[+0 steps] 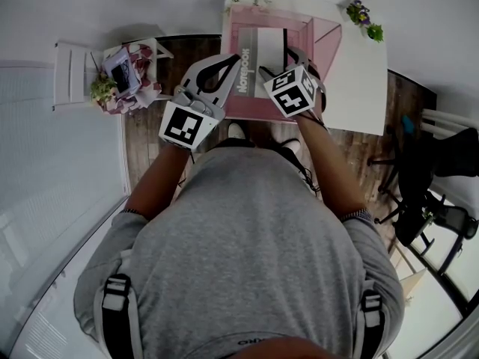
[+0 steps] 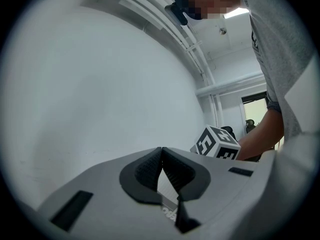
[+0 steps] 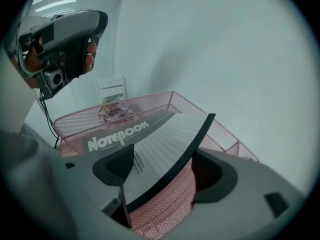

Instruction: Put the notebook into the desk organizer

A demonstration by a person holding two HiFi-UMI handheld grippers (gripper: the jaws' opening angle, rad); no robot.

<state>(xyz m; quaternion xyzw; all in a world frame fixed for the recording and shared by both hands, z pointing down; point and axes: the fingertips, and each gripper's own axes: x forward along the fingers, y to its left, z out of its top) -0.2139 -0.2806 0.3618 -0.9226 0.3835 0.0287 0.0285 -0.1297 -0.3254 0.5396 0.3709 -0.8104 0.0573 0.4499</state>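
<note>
A grey notebook (image 1: 258,57) printed NOTEBOOK lies inside the pink mesh desk organizer (image 1: 323,40) on the white table. In the right gripper view the notebook (image 3: 160,136) slants between the wide-apart jaws of my right gripper (image 3: 167,171). Its cover is near the left pad, and pink mesh (image 3: 165,100) shows between it and the right pad. In the head view my right gripper (image 1: 288,60) reaches into the organizer. My left gripper (image 1: 236,57) hovers at the notebook's left edge. Its fingertips (image 2: 161,151) meet with nothing between them.
The white table (image 1: 359,88) stands against the wall with small flower pots (image 1: 364,13) at its back corners. To the left, a pink basket of items (image 1: 127,77) sits beside a white rack (image 1: 75,73). A black chair (image 1: 441,193) stands at the right.
</note>
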